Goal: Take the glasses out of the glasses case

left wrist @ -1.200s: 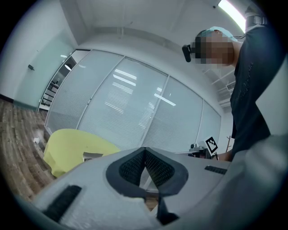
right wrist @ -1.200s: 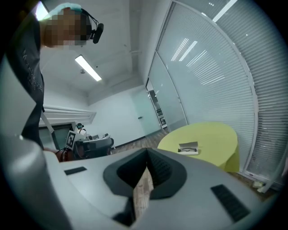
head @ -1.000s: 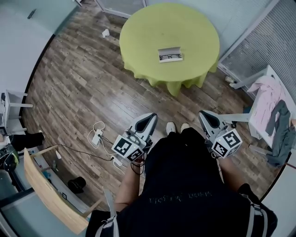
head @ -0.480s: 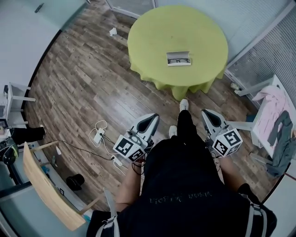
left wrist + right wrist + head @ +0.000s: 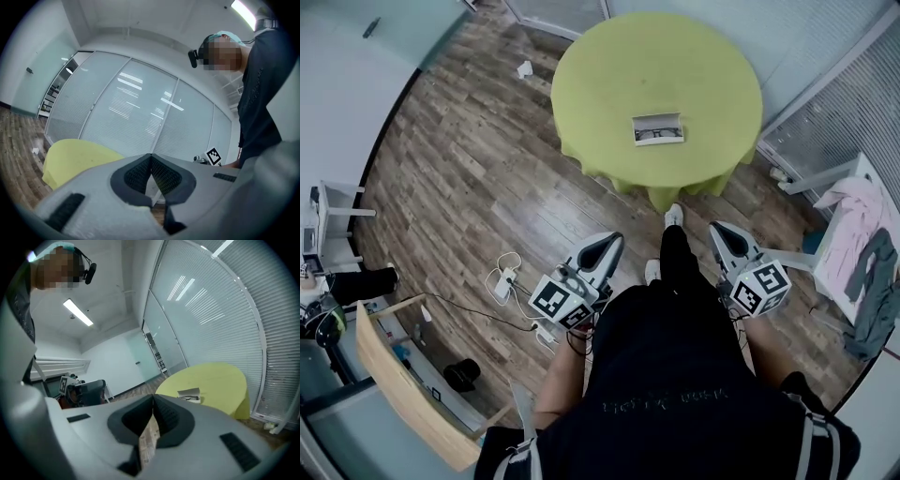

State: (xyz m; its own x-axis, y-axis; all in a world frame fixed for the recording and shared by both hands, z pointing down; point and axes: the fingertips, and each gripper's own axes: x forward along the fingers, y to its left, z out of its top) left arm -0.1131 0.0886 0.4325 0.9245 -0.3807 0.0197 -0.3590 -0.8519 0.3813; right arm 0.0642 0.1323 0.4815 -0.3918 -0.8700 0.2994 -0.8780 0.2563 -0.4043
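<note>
The left gripper (image 5: 604, 244) was held low at the person's waist. Its own view showed the jaws pressed together at the tips with nothing between them (image 5: 151, 172). The round table (image 5: 675, 61) stood ahead, well apart from both grippers. The case (image 5: 657, 129) lay open near the table's middle, and the dark shape inside it was probably the glasses (image 5: 660, 136), though at this range the frame could not be resolved. Judged from their kind, the glasses would be light, thin and easily bent, with slick lenses that mark. The sound hold would be at the bridge or on a temple arm close to its hinge, never across a lens. The case looked light enough to slide on the cloth, so the other gripper should pin its rim. The right gripper (image 5: 724, 234) was likewise closed and empty (image 5: 153, 420). Its view caught the case (image 5: 189, 393) only small and side-on. Not established: how the glasses sat in the case, whether the arms were folded, and on which side the lid was hinged. The person's torso (image 5: 675, 375) hid both hands and the gripper handles in the head view.
</note>
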